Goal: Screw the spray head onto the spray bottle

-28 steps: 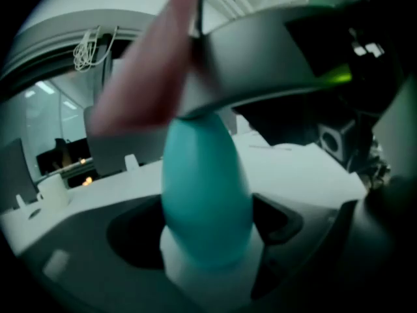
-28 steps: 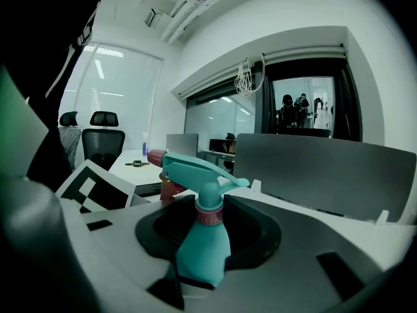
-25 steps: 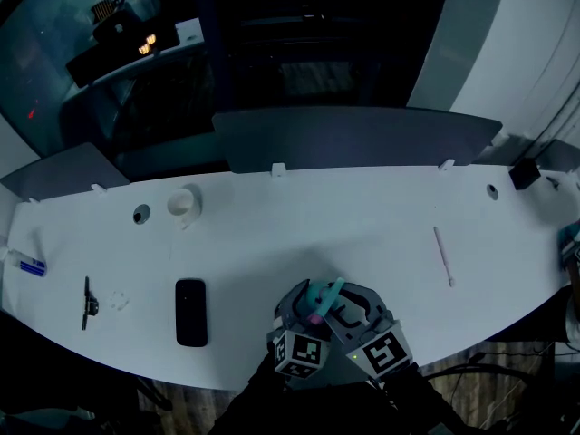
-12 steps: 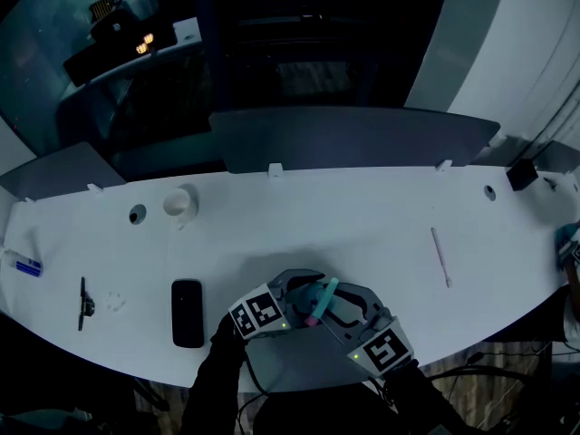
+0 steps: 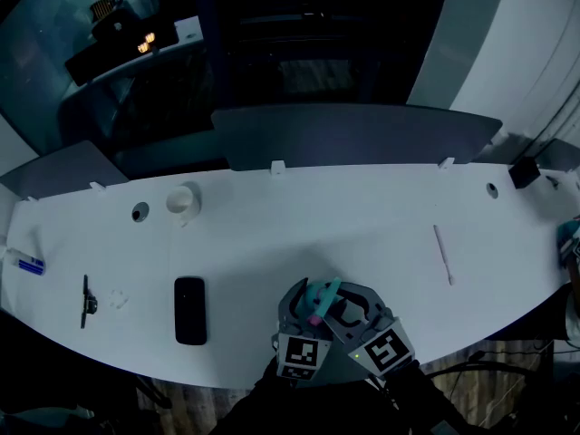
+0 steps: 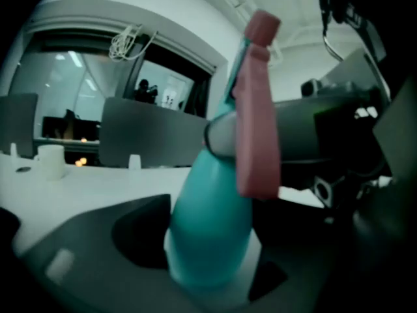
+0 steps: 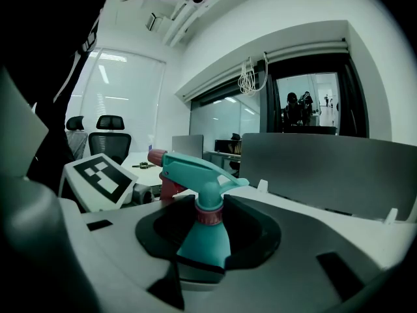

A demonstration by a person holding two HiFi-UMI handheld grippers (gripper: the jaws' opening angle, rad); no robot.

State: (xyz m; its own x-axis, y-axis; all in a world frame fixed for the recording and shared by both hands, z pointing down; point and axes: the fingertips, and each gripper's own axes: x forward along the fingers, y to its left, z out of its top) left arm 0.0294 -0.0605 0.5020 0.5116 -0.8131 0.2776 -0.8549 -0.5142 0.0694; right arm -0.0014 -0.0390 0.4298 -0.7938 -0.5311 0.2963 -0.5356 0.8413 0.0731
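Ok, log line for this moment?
stage: spray head on spray bottle | right gripper: shut on spray bottle | left gripper: fingers just been closing, bottle between them, contact unclear | over table's near edge

Left tongs closing on bottle; right tongs clamped.

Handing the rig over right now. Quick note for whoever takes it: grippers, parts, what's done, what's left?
Right gripper: shut on the spray bottle, which it holds upright at the front edge of the table.
Left gripper: jaws have just been closing with the bottle between them; can't tell whether the pads press.
Spray head: seated on the neck, pink collar beneath it.
Done: the head is on the bottle.
Left: collar tightness can't be judged. Probably check it and turn until snug.
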